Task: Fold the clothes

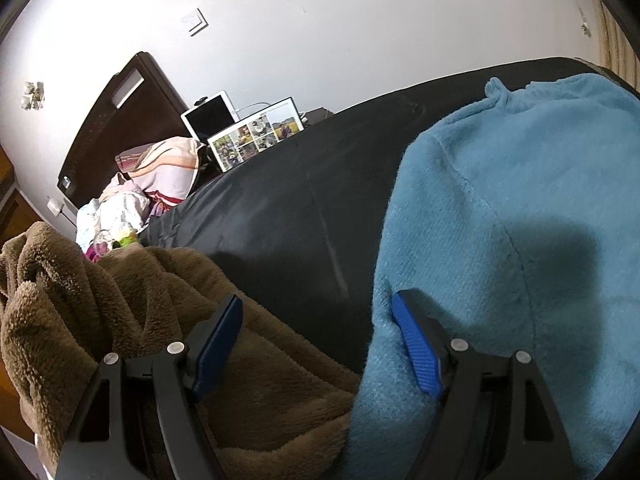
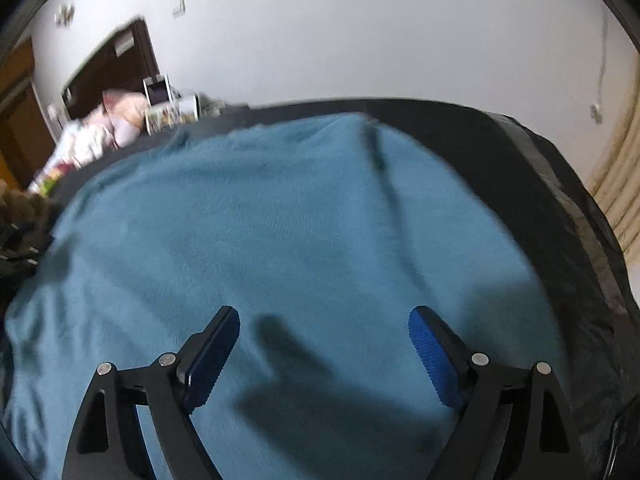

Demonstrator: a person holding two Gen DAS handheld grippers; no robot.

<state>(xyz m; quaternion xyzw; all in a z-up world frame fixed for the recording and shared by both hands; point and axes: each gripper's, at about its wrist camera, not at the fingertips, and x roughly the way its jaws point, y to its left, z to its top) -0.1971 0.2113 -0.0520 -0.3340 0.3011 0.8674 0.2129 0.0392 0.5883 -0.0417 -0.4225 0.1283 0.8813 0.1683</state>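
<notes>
A bed (image 1: 304,200) with a black cover stands by a white wall (image 1: 320,20); on it lie one blue fleece garment (image 2: 280,220) and one brown fleece garment (image 1: 120,300); left hand-held gripper (image 1: 318,344) and right hand-held gripper (image 2: 324,352) are both spread, pinching nothing.

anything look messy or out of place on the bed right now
Yes. The brown fleece lies bunched in a crumpled heap at the near left, not spread out. At the headboard end, a jumble of pale clothes and a striped pillow is piled unevenly. The blue garment lies mostly flat on the dark cover.
</notes>
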